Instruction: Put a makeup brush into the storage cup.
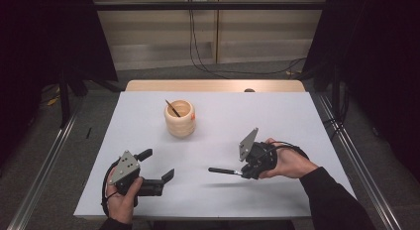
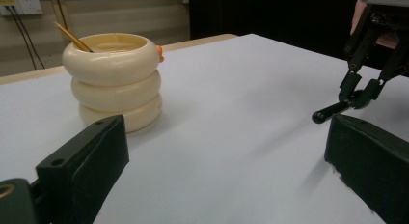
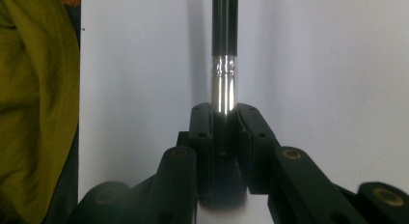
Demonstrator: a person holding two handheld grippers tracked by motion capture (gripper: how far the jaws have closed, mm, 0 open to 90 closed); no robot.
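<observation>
A cream ringed holder [image 1: 180, 118] [image 2: 113, 79] stands upright on the white table [image 1: 257, 121], with a thin stick [image 1: 172, 108] [image 2: 72, 37] leaning inside it. My right gripper [image 1: 243, 171] [image 3: 224, 118] is shut on a brush [image 1: 223, 170] [image 3: 224, 40] with a black handle and a silver ferrule. The jaws clamp it just below the ferrule, at its dark bristles, and the handle points left, low over the table. In the left gripper view, the brush [image 2: 330, 110] and the right gripper [image 2: 359, 93] show at the far right. My left gripper [image 1: 157, 164] [image 2: 226, 156] hovers open near the front left, holding nothing.
A wooden strip [image 1: 213, 85] runs along the table's far edge, with a small dark object [image 1: 249, 90] on it. Cables [image 1: 237, 71] trail on the floor behind. Metal rails [image 1: 44, 165] flank both sides. Olive-green cloth [image 3: 34, 89] shows at the left of the right gripper view.
</observation>
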